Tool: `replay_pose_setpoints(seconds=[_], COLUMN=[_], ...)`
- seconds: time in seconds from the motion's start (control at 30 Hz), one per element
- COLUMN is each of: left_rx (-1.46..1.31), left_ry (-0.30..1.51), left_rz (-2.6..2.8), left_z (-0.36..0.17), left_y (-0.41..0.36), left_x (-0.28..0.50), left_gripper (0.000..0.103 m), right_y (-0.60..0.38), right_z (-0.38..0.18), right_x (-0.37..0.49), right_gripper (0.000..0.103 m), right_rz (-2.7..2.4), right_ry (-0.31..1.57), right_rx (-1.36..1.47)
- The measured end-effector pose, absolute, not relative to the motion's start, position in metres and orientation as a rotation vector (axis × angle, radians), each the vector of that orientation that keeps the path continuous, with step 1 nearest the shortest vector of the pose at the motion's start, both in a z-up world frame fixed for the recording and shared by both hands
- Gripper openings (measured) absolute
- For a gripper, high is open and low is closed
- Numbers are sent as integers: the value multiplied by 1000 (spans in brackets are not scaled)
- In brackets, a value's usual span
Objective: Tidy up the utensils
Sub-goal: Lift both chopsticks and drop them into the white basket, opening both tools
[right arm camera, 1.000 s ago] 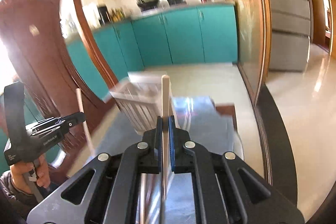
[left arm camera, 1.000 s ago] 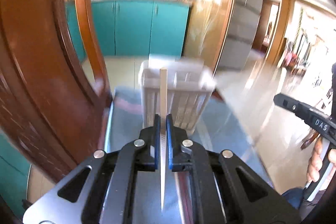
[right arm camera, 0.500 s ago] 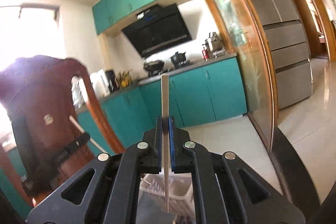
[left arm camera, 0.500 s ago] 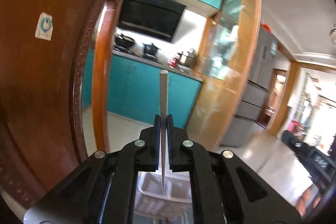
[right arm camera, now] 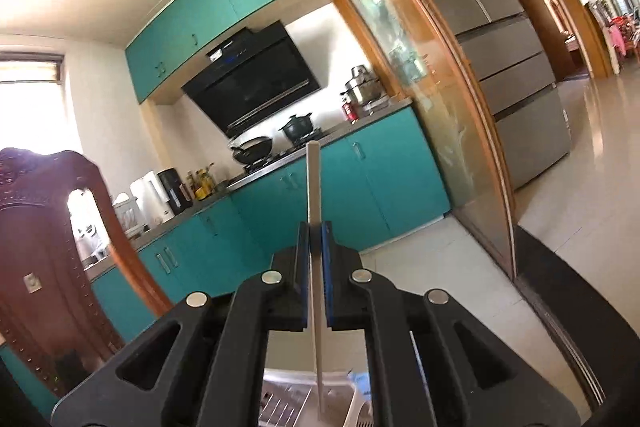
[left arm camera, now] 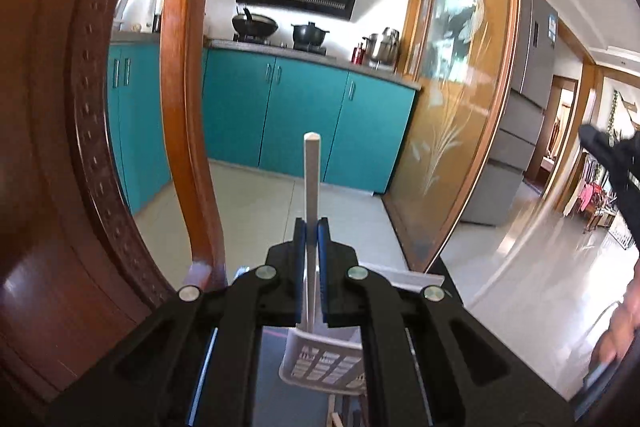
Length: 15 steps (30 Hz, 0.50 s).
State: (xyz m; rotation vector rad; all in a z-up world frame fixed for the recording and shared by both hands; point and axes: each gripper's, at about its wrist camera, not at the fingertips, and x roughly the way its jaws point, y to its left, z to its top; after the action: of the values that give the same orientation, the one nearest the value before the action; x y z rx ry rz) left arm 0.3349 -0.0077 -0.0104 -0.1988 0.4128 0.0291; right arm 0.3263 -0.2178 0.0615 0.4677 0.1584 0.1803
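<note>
My left gripper (left arm camera: 311, 227) is shut on a pale chopstick (left arm camera: 311, 179) that stands upright between the pads, its lower end over the white slatted utensil basket (left arm camera: 320, 359) just below the jaws. My right gripper (right arm camera: 315, 231) is shut on a second pale chopstick (right arm camera: 313, 183), also upright, with its lower tip reaching down over the same white basket (right arm camera: 288, 399). The right gripper's black body (left arm camera: 616, 163) shows blurred at the right edge of the left wrist view.
A carved dark wooden chair back (left arm camera: 60, 147) fills the left side, also in the right wrist view (right arm camera: 44, 247). Teal kitchen cabinets (left arm camera: 280, 115), a glass sliding door (left arm camera: 460, 99) and a steel fridge (right arm camera: 500, 47) stand behind. The basket rests on a blue-grey table top (left arm camera: 272, 367).
Both grippers tilted up from facing the basket front and now hold their chopsticks upright above it. The basket dropped to the bottom of both views. Both stayed shut.
</note>
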Motion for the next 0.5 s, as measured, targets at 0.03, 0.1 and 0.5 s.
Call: replay_pose_setpoints(seconds=[0.03,0.1,0.5], left_rx=[-195,-186,-161], left_ry=[418,426,478], left_rz=[29,27,10], left_z=[-11,-13,-34], left_y=[-8,-11,-10], left_x=[335,337,326], left_gripper=[7,7,7], right_y=[-215,-208,-161], right_z=[59,49,-8], right_x=[327,330,320], right_gripper=[7,7,7], right_rz=[181,180,264], right_ry=[158,166,330], right_rx=[455,425,219])
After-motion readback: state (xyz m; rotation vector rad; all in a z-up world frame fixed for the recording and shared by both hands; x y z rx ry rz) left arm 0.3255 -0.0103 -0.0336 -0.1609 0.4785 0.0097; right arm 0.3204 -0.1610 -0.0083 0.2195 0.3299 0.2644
